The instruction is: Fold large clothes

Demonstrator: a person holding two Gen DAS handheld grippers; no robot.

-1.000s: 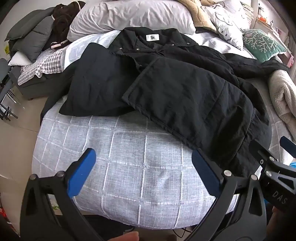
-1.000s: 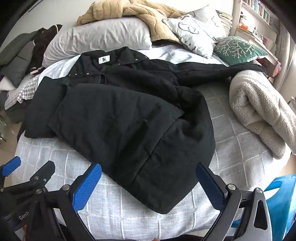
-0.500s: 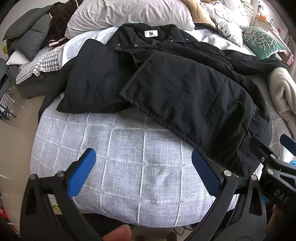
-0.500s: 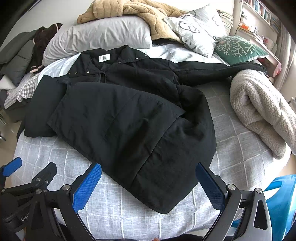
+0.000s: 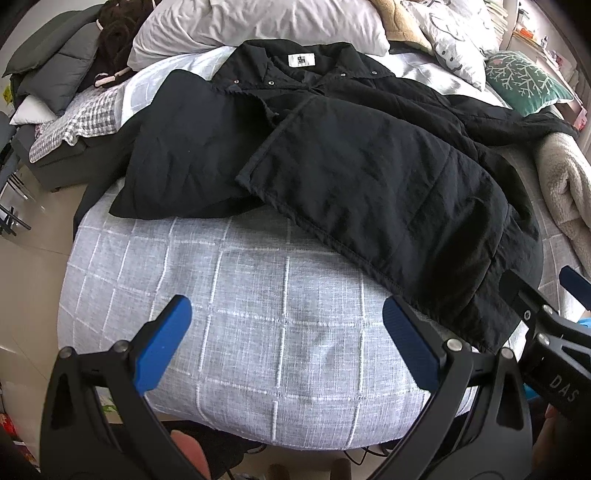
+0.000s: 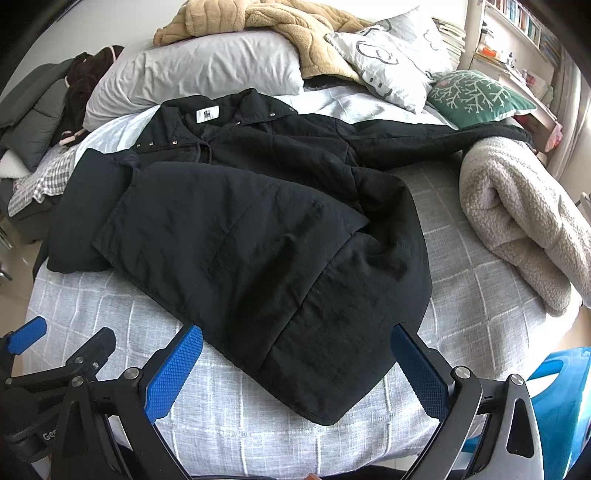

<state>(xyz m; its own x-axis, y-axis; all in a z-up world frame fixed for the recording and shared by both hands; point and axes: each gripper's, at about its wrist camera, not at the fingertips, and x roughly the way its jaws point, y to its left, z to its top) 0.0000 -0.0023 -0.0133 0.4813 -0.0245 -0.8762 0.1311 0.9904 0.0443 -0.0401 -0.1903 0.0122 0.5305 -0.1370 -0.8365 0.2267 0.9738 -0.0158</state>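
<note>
A large black quilted jacket (image 5: pixel 369 166) lies spread on the bed, collar and white label toward the pillows; it also shows in the right wrist view (image 6: pixel 258 236). One front panel is folded over the body and one sleeve stretches right toward the green pillow. My left gripper (image 5: pixel 288 339) is open and empty above the bare bedspread, short of the jacket's hem. My right gripper (image 6: pixel 295 369) is open and empty, with its fingers straddling the jacket's lower corner from above.
The grey checked bedspread (image 5: pixel 258 332) covers the bed. A beige fleece blanket (image 6: pixel 524 221) lies rolled at the right. Pillows (image 6: pixel 207 70) and a tan coat (image 6: pixel 280 26) are at the head. Dark clothes (image 5: pixel 74 66) pile on the left. A blue stool (image 6: pixel 561 398) stands lower right.
Both grippers have moved slightly forward and down toward the bed, so the jacket appears a little closer. Both stay open. The jacket has not moved.
</note>
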